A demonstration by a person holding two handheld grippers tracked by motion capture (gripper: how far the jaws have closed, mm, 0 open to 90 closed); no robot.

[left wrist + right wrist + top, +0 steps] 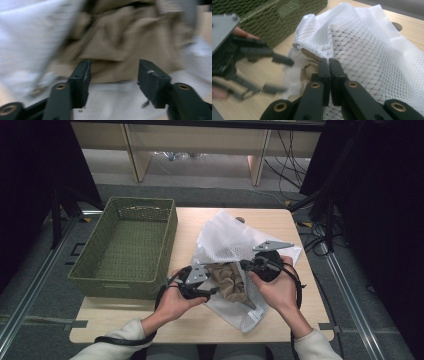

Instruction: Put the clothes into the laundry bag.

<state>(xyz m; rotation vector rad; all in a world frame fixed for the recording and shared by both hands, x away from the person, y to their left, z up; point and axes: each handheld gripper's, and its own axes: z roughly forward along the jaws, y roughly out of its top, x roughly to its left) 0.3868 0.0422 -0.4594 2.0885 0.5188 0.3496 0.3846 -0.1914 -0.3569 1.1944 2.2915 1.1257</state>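
A white mesh bag lies on the wooden table with a crumpled tan cloth in its mouth. My right gripper is shut on the bag's upper edge; in the right gripper view the jaws pinch the mesh beside the zipper, with the tan cloth just below. My left gripper is open at the bag's mouth. In the blurred left gripper view its jaws stand apart just short of the tan cloth, with white mesh at left. Nothing is pressed between them.
A green woven basket with nothing in it stands on the table's left half, close to my left hand; its wall also runs across the top left of the right gripper view. Bare table lies in front of the bag. Cables trail from both grippers.
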